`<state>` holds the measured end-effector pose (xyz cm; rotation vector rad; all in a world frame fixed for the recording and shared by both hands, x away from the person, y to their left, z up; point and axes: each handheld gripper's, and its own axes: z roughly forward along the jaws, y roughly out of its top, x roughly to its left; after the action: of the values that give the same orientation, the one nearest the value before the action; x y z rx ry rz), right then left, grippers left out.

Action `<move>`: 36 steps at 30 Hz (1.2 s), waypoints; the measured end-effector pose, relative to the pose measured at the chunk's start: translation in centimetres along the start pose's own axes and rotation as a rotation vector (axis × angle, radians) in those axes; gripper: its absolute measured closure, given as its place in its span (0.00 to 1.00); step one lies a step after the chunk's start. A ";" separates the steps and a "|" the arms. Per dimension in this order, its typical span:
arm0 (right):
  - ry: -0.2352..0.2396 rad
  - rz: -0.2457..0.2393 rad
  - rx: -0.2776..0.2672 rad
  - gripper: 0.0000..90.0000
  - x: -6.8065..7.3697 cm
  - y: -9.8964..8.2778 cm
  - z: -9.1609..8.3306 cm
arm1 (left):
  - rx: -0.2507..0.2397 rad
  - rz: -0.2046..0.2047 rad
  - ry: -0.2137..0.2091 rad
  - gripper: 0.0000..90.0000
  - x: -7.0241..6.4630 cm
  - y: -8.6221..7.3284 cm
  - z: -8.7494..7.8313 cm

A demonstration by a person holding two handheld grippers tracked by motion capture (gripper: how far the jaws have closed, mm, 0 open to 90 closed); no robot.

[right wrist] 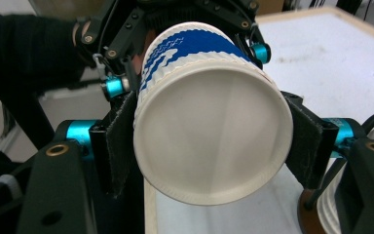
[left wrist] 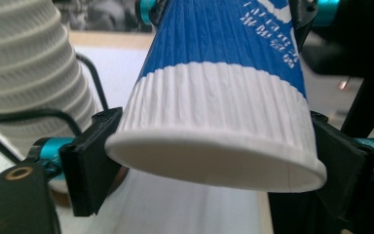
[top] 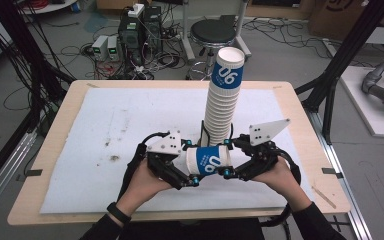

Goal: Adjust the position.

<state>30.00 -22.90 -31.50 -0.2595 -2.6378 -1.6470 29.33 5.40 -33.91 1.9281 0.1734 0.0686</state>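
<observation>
Reaching in from the near edge, both forearms angle toward each other so the left gripper [top: 192, 167] and the right gripper [top: 228, 159] meet over the near middle of the white mat [top: 105, 130]. Each hand wraps its black tool from below, with a grey three-cornered plate on top. Between them a single paper cup [top: 207, 160] lies on its side, held just above the mat, its long axis running left to right. In the left gripper view the left gripper's black pads sit against the white ribbed band [left wrist: 214, 107] at the wider rim end, grasping it. In the right gripper view the right gripper's pads clench the narrower closed base [right wrist: 214, 136], which faces that camera as a flat white disc. The cup is ribbed paper, white at the rim and blue with white lettering along the body. Just beyond it, a tall stack of the same cups [top: 222, 100] stands upright, leaning slightly right, on the wooden table [top: 300, 120].
</observation>
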 end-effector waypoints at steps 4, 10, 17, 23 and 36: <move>-0.001 0.011 -0.071 0.34 -0.1 -0.1 -0.7 | -0.096 -0.057 -0.023 0.09 0.2 -0.4 -0.1; 0.043 0.032 -0.122 0.34 -0.2 -0.2 -0.9 | -0.169 -0.074 -0.068 0.10 0.4 -0.3 -0.2; 0.058 0.031 -0.129 0.34 -0.3 -0.5 -0.3 | -0.162 -0.056 -0.072 0.22 0.4 0.0 -1.1; -0.009 0.013 -0.078 0.24 0.1 -0.6 0.3 | -0.083 -0.042 -0.059 0.23 0.5 0.4 -1.6; -0.063 -0.129 0.194 0.25 1.4 0.0 2.3 | 0.105 0.047 -0.030 0.23 -0.1 1.2 -1.0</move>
<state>28.74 -20.69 -32.33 -0.1409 -2.8918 -1.4218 29.16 5.90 -32.46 2.0367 0.1129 0.0630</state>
